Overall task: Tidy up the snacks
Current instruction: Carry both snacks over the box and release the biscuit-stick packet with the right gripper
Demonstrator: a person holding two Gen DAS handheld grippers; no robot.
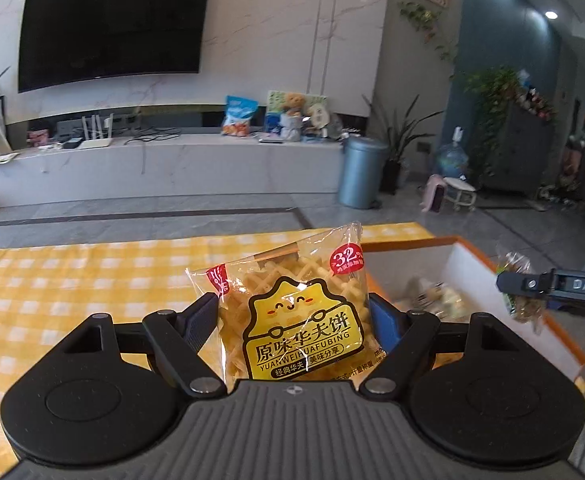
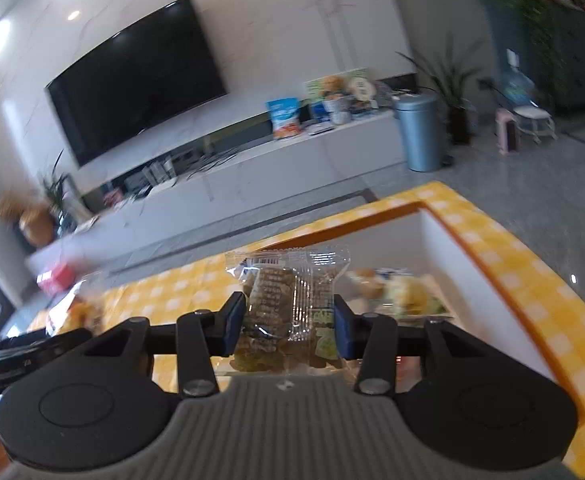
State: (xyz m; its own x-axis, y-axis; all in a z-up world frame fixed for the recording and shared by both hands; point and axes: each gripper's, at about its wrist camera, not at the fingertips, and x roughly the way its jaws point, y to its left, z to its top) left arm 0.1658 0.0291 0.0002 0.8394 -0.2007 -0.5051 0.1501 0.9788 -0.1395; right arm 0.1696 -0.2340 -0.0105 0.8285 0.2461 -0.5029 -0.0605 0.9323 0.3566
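My left gripper [image 1: 292, 312] is shut on a yellow waffle snack packet [image 1: 300, 320] and holds it upright above the yellow checked tablecloth [image 1: 72, 292], left of an orange-rimmed white box [image 1: 464, 264]. My right gripper [image 2: 288, 320] is shut on a clear packet of brownish-green snacks [image 2: 288, 304] and holds it over the near left edge of the same box [image 2: 444, 240]. Snack packets [image 2: 396, 292] lie inside the box. The right gripper with its packet also shows at the right edge of the left wrist view [image 1: 520, 284].
The table edge runs along the far side of the cloth [image 1: 172, 240]. More snack packets [image 2: 72, 308] lie blurred on the cloth at the left. Beyond are a TV stand [image 1: 164, 164], a grey bin [image 1: 360, 172] and plants.
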